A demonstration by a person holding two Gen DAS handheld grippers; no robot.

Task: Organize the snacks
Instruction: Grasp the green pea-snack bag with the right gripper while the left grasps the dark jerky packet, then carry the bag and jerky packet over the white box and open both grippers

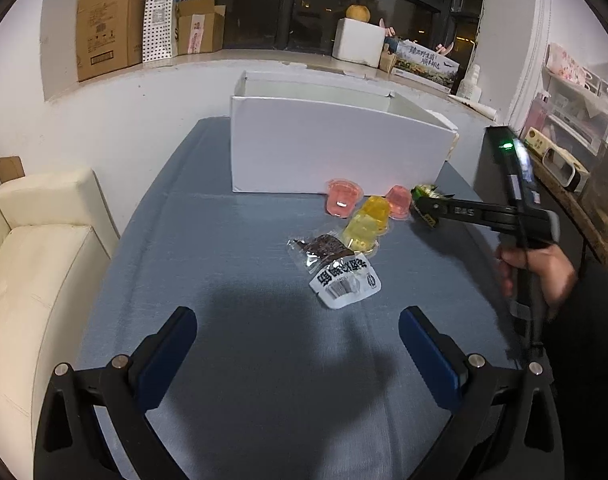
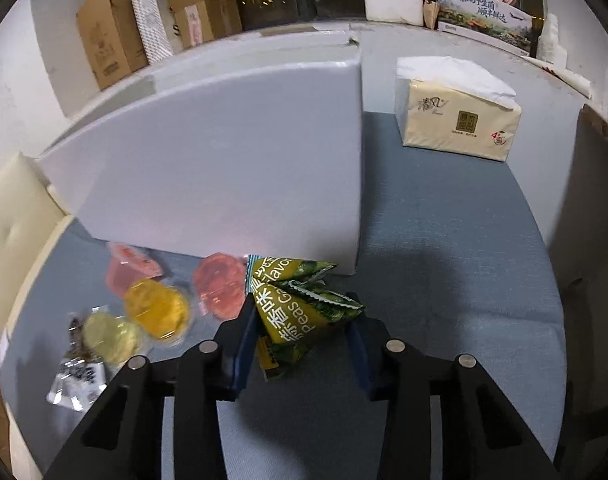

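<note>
Right wrist view: my right gripper pinches the green pea packet before the white box; jelly cups crowd beside; left gripper gapes wide.

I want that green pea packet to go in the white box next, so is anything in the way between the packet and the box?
Only the box's own near wall. The right gripper holds the green pea packet low, just in front of the white box, so it must lift over the wall. The box top is open.
</note>
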